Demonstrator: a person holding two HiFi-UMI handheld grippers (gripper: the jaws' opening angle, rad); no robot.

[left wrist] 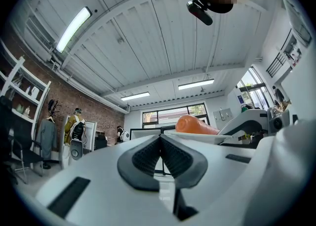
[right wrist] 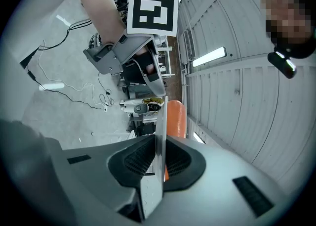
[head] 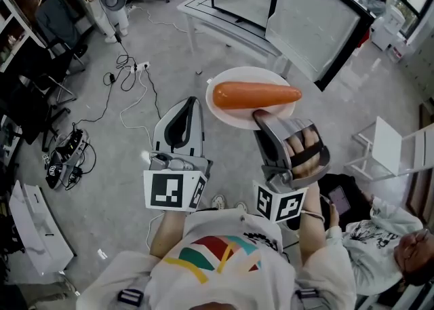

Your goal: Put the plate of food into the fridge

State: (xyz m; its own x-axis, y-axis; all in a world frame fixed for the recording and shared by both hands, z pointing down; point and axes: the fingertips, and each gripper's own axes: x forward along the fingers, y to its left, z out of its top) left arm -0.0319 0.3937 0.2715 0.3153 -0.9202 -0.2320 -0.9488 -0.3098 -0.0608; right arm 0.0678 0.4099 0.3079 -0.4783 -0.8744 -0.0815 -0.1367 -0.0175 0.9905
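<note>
A white plate point(head: 230, 117) carrying a long orange carrot point(head: 255, 95) is held in the air above the floor. My right gripper point(head: 260, 120) is shut on the plate's near rim. In the right gripper view the plate point(right wrist: 159, 136) shows edge-on between the dark pads, with the carrot point(right wrist: 176, 119) beyond it. My left gripper point(head: 192, 102) is shut with nothing in it, just left of the plate. The left gripper view has its pads point(left wrist: 170, 157) pressed together, and the carrot point(left wrist: 195, 125) and plate point(left wrist: 202, 136) to the right. No fridge is recognisable.
A white table with large dark screens point(head: 312, 20) stands ahead. Cables and a power strip point(head: 139, 66) lie on the grey floor at left. A white folding chair point(head: 390, 147) stands at right, where a seated person point(head: 380, 234) is close by.
</note>
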